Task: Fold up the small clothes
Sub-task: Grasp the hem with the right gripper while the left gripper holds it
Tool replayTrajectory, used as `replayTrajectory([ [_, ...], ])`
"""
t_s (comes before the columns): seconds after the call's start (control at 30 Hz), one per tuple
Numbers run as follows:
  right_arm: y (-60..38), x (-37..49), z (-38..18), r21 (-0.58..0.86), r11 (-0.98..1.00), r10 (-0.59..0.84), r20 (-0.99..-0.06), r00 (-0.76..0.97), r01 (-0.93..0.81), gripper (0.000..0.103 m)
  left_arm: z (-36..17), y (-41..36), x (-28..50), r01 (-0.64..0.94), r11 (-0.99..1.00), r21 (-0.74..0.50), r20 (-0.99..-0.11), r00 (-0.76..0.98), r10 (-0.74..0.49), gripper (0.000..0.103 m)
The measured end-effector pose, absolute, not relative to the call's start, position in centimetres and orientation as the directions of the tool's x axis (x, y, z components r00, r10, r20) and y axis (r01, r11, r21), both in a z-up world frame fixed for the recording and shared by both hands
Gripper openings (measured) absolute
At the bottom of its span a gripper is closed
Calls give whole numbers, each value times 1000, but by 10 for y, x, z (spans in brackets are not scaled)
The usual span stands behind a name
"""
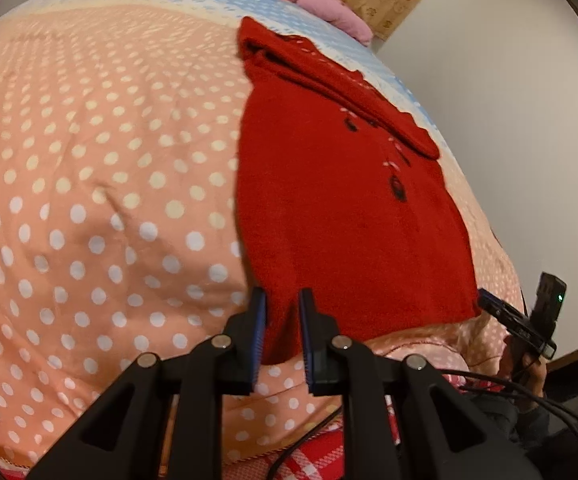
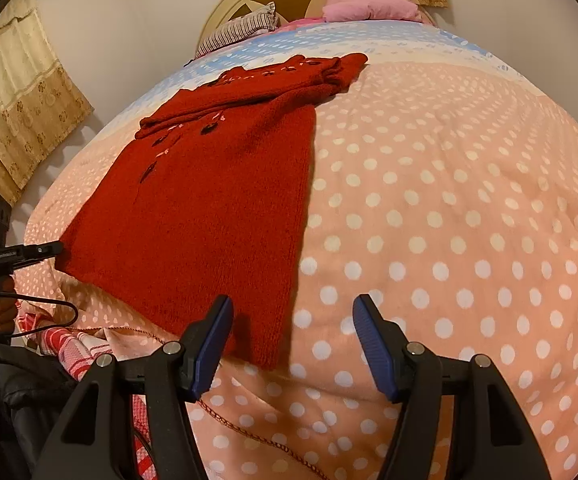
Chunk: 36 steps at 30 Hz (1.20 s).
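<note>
Left wrist view: the left gripper [image 1: 282, 316] has its fingers narrowed on the near hem corner of the red sweater [image 1: 341, 208]. The right gripper [image 2: 293, 320] hangs wide apart, holding nothing, over the sweater's other near corner. The sweater lies flat on the polka-dot blanket [image 2: 449, 220].

Your red knitted cardigan [image 2: 209, 200] carries dark buttons and small pale pink stitched marks down its front. It lies on a peach blanket [image 2: 449, 240] dotted with white — turning to a cream band, then pale blue with white dots, at the far end. Both your grippers are black with blue pads [image 2: 213, 344]. You also have a pink pillow [image 2: 369, 8], a striped pillow [image 2: 241, 32], tan floral curtains [image 2: 21, 112], and a red-and-white checked cloth [image 2: 69, 344].
</note>
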State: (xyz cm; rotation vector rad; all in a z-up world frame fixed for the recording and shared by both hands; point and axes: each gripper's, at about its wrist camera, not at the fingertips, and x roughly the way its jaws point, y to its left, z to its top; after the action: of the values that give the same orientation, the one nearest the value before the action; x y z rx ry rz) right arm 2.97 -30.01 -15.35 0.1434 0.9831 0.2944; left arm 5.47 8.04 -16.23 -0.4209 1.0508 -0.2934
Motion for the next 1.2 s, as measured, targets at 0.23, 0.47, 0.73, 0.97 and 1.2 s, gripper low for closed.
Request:
replayTrajectory([
  [0.23,-306,26,-155,348,920,391,-775,497,-180,63,-176,90,55,56,817,-574,-703,477,-527,25],
  [0.47,-313,27,-157,480,861,498,-732,465,-167,63,-163,83,51,117,816,-567,-683,486,-545,24],
  [0.73,-306,28,-166,575,799,588,-681,436,-177,55,-178,87,60,91,767,-635,-653,466,-597,31],
  [0.97,-320,33,-182,691,716,654,-617,438,-97,26,-179,89,58,135,705,-697,-587,457,-668,56],
  [1.2,-317,35,-181,699,710,658,-610,442,-93,10,-177,98,57,114,718,-687,-609,449,-654,13],
])
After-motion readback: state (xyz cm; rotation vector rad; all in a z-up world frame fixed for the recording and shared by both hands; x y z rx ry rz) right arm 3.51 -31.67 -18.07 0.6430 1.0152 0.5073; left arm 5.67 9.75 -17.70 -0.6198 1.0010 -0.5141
